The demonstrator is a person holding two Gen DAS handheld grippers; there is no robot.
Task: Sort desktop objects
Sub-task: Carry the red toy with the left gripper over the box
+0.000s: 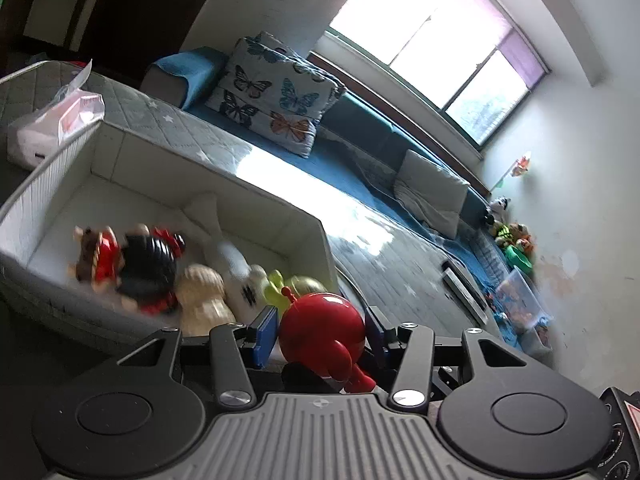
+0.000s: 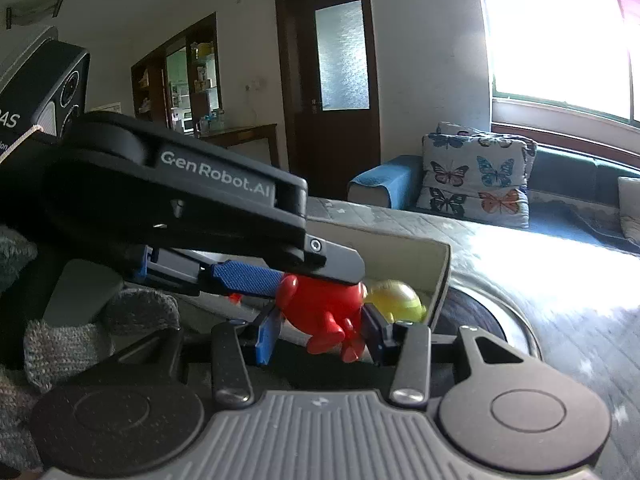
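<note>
1. Left wrist view shows the left tool (image 1: 321, 326) closed on the red toy (image 1: 320, 320). Both blue pads touch its round body, and it is held off the surface at the near right corner of the white box (image 1: 180, 168).
2. Right wrist view shows the right tool (image 2: 320, 334) with its pads close on both sides of the toy's lower part. I cannot tell if they press on it or only stand beside it.
3. I judge the step to be putting the red toy into the box, perhaps with a pass between the two tools. Only one tool should let go, and only after the other has a firm hold, because the body is smooth and round and may slip or turn.
4. The box already holds a black and red doll (image 1: 148, 264), a cream figure (image 1: 202, 292) and a yellow toy (image 1: 298, 286), all crowded at the near side. The far part of the box floor is bare, so that is the better place to drop it.
5. The toy's legs must pass above the box rim, which is near them. The curved box wall (image 2: 440, 264) is just beside the right tool.
6. To the right of the box the quilted cover (image 1: 400, 264) is open for pulling back. A tissue pack (image 1: 60, 120) lies behind the box at the left.
</note>
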